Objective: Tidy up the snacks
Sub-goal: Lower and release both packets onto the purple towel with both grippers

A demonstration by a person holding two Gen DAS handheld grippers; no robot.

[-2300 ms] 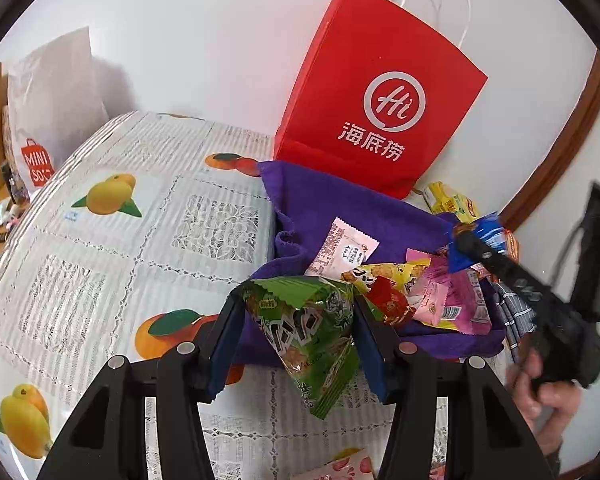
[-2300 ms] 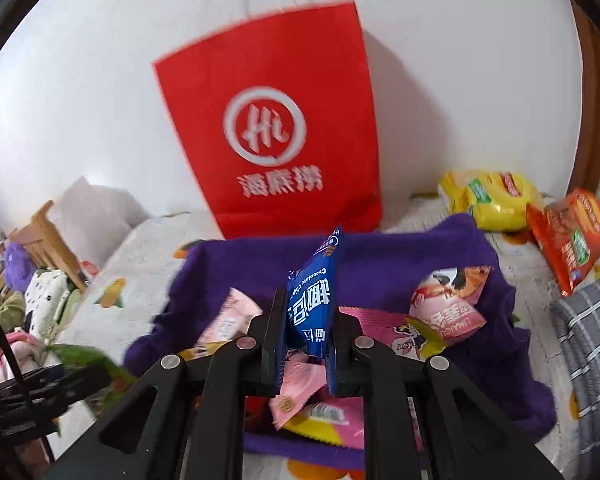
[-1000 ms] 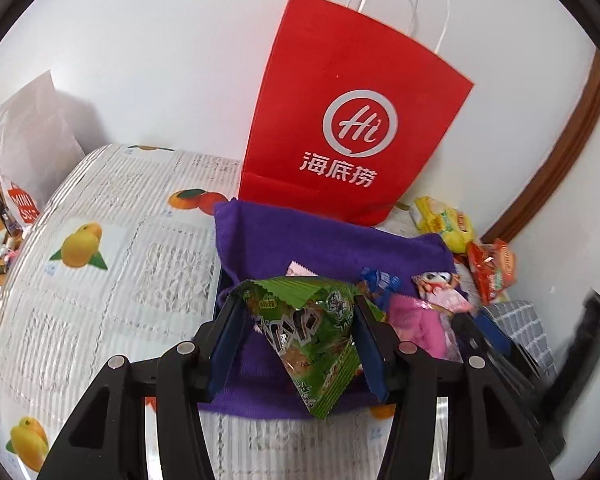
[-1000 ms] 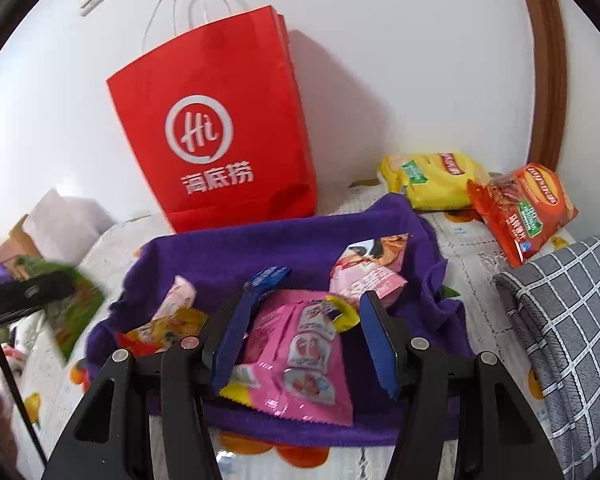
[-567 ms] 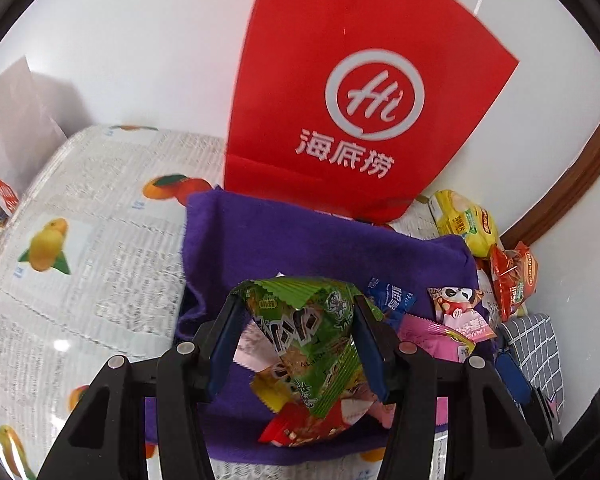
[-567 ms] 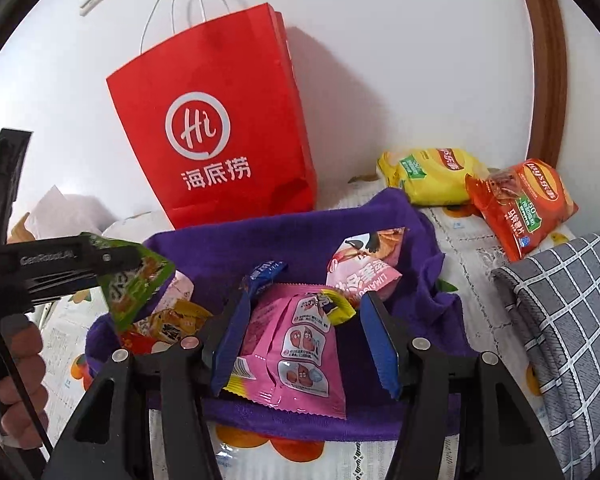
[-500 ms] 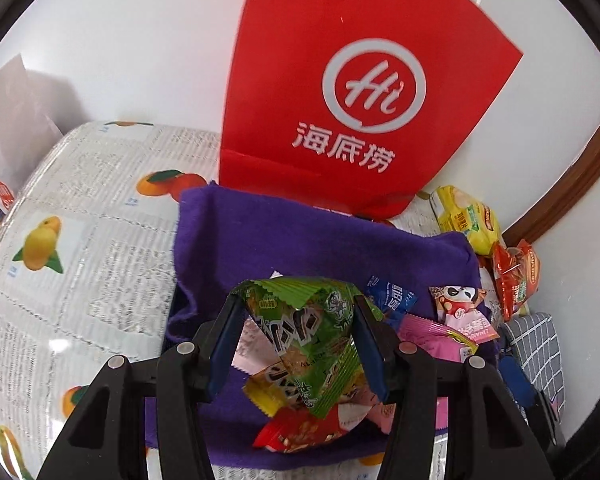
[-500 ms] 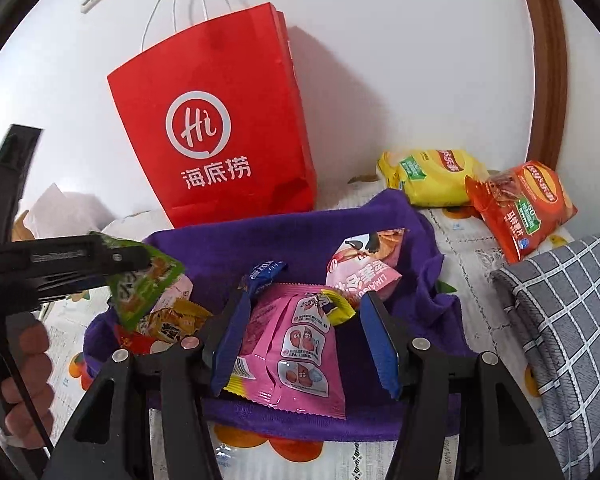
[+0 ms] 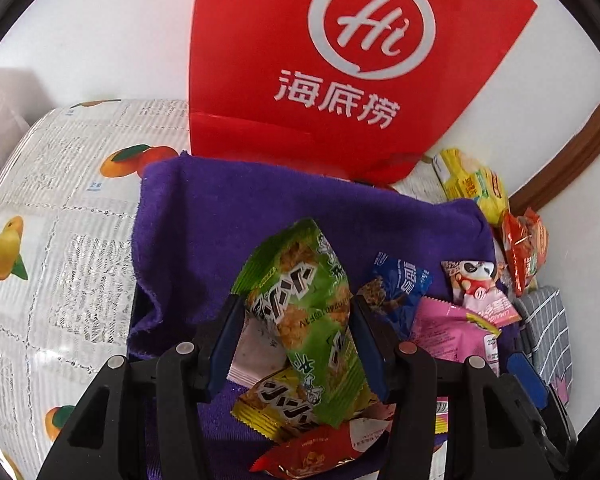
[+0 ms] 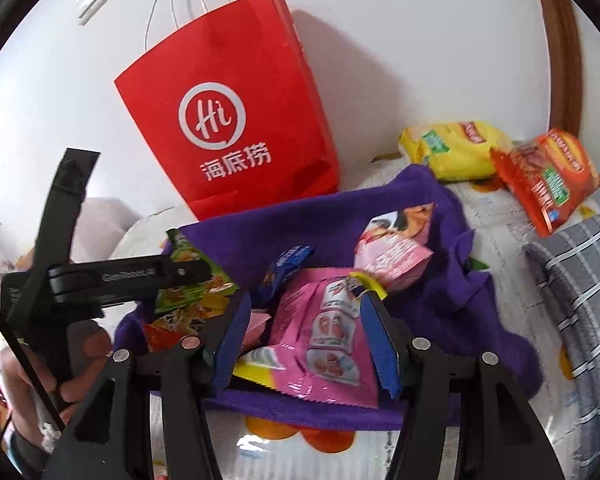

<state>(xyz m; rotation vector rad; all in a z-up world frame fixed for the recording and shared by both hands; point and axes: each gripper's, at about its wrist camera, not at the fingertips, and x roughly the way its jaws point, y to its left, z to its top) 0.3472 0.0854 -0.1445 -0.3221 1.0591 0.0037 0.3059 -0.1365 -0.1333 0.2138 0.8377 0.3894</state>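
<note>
Left gripper (image 9: 296, 340) clamps green snack packet (image 9: 304, 320) over purple cloth (image 9: 204, 232) pile: drop-off step. Right gripper (image 10: 312, 344) open above pink packet (image 10: 324, 336). Next: release.

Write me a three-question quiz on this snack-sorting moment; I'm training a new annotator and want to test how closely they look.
1. True or false: the left tongs have the green snack packet between their pads.
2. Which thing stands upright against the wall behind the purple cloth? A) a grey checked cloth B) the red paper bag C) a pink packet
3. Fill in: between the open right tongs, lying on the cloth, is the ___ snack packet.

Key: 1 true; 2 B; 3 pink.
</note>
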